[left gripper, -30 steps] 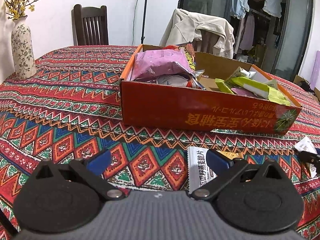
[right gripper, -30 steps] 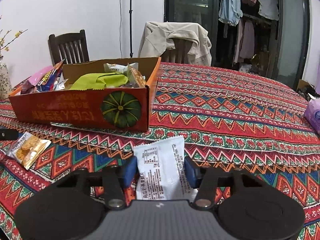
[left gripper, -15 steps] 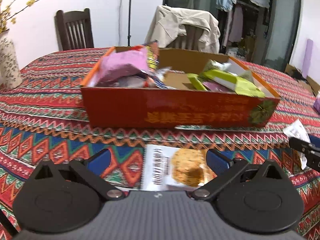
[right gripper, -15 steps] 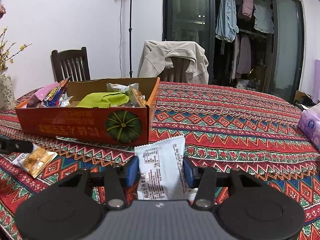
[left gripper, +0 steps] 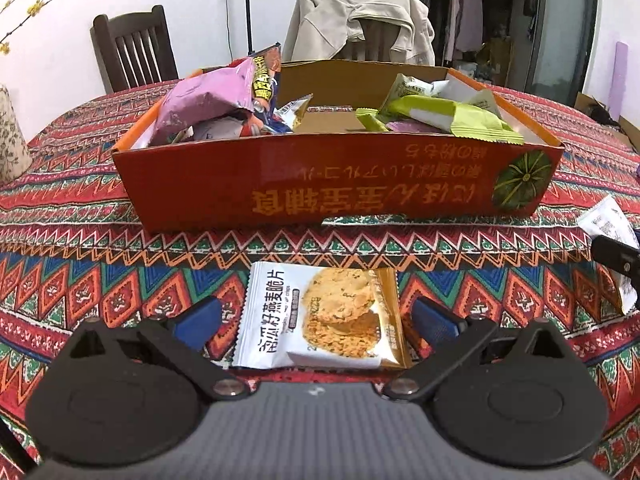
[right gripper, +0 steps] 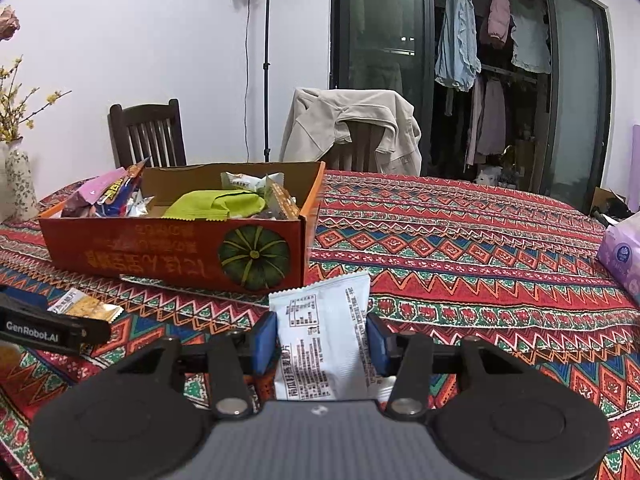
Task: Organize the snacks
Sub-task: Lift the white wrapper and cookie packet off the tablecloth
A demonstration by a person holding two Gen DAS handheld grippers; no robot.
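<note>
Orange pumpkin-print box (left gripper: pixel 328 184) on the patterned tablecloth (right gripper: pixel 460 248) already holds several snacks: pink bag (left gripper: pixel 204 100), green packets (left gripper: pixel 444 118). Two packets are left outside. Left gripper (left gripper: pixel 316 320) is spread wide around the oat-crisp packet (left gripper: pixel 320 316), which lies flat, untouched, in front of the box. Right gripper (right gripper: pixel 322 342) is clamped on a white packet (right gripper: pixel 324 336), lifted near the box's pumpkin corner. Estimate: nearly done.

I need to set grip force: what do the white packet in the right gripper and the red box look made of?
White snack packet: thin glossy plastic film, judging by its sheen and crimped edge. Red open-topped box: printed cardboard, with a plain brown, matte inside wall.
</note>
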